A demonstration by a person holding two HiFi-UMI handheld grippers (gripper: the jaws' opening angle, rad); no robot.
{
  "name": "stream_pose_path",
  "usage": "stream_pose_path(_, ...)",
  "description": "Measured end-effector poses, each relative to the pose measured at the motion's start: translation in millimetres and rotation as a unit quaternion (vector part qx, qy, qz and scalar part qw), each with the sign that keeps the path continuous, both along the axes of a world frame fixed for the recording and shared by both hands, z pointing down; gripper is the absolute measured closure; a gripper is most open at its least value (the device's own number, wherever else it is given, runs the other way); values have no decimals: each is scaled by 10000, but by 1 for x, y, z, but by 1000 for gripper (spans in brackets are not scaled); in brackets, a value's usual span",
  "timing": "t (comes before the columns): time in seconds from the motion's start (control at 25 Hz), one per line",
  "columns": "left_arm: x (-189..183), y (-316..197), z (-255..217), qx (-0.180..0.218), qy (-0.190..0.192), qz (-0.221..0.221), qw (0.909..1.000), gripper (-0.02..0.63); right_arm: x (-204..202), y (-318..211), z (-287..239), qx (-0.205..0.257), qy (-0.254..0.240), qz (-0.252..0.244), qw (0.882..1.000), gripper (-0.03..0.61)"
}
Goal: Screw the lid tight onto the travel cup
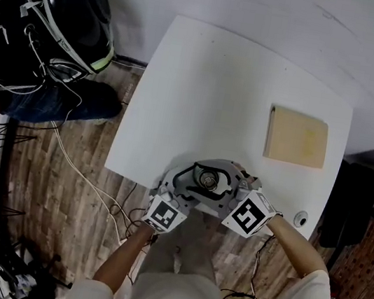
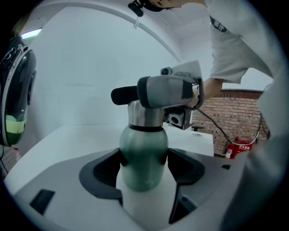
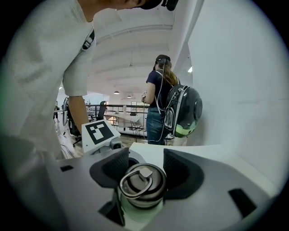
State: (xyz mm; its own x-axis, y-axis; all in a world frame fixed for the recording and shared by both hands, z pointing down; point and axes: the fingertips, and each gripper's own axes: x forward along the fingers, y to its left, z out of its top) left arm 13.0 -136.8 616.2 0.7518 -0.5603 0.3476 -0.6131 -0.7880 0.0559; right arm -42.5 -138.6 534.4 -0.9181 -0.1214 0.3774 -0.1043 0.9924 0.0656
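Observation:
The travel cup stands upright near the front edge of the white table point(image 1: 204, 91). Its green body point(image 2: 143, 153) sits between the dark pads of my left gripper point(image 2: 143, 170), which is shut on it low down. Above the steel neck point(image 2: 145, 116) my right gripper point(image 2: 168, 92) reaches across the top and hides the lid in that view. In the right gripper view the steel lid point(image 3: 142, 184), with its wire ring, lies between both pads of my right gripper point(image 3: 145, 169), which touch its sides. From the head view the lid point(image 1: 205, 178) shows between the left gripper point(image 1: 184, 185) and right gripper point(image 1: 227, 187).
A tan flat board point(image 1: 297, 136) lies at the table's back right. A small round object point(image 1: 300, 218) sits at the front right corner. A black helmet-shaped backpack point(image 1: 75, 13) is on a person left of the table. Cables point(image 1: 90, 179) trail over the wooden floor.

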Motion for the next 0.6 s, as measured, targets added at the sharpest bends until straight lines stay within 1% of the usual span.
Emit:
stream_pose_path(0.2, -1, 1, 1, 44, -31, 10, 10000, 285, 1, -5, -1, 37, -92, 653, 9978, 342)
stream_pose_path(0.32, 0, 2, 1, 25, -51, 15, 10000, 285, 4, -9, 0, 64, -95, 1155, 9932, 342)
stream_pose_path(0.44, 0, 2, 2, 27, -66, 19, 10000, 285, 7, -13, 2, 92, -34, 1696, 9855, 342)
stream_pose_path(0.6, -1, 1, 2, 47, -62, 12, 10000, 285, 10, -20, 1, 128, -77, 2422, 9701, 342)
